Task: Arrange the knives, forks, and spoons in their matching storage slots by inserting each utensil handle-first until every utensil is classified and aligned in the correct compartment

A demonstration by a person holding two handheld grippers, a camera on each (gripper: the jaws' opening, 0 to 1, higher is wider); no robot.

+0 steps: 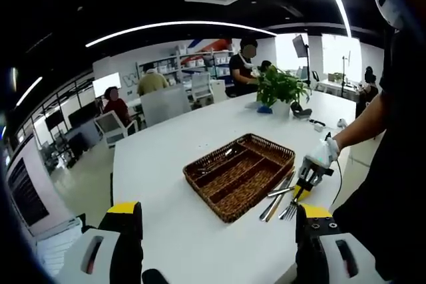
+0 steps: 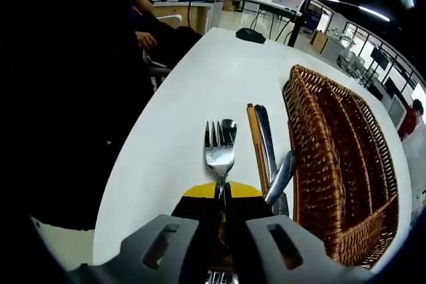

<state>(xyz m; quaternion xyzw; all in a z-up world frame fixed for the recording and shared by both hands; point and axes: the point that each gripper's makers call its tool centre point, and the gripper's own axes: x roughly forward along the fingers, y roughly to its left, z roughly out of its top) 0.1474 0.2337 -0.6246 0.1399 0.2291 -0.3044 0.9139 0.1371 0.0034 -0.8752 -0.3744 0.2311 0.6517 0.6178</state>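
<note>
Forks (image 2: 219, 147) lie stacked on the white table (image 2: 193, 84), tines pointing away from the right gripper (image 2: 223, 214), whose jaws are pressed together on the handle of the top one. In the right gripper view, a wooden-handled utensil (image 2: 256, 141) and a steel knife (image 2: 266, 138) lie just beside the forks, parallel to them, and another steel piece (image 2: 281, 176) leans across toward the wicker tray (image 2: 346, 164) — which sits right next to the pile, its long compartments running the same way. From the left gripper view the tray (image 1: 241, 175) shows dividers and a few dark utensils in one slot; the loose cutlery (image 1: 279, 199) lies along its near side, with the right gripper (image 1: 307, 181) and a gloved hand (image 1: 326, 152) over it. The left gripper (image 1: 216, 227) hangs above the table edge with jaws wide apart, holding nothing. A potted plant (image 1: 279, 88) stands farther along the table — people sit at desks beyond.
</note>
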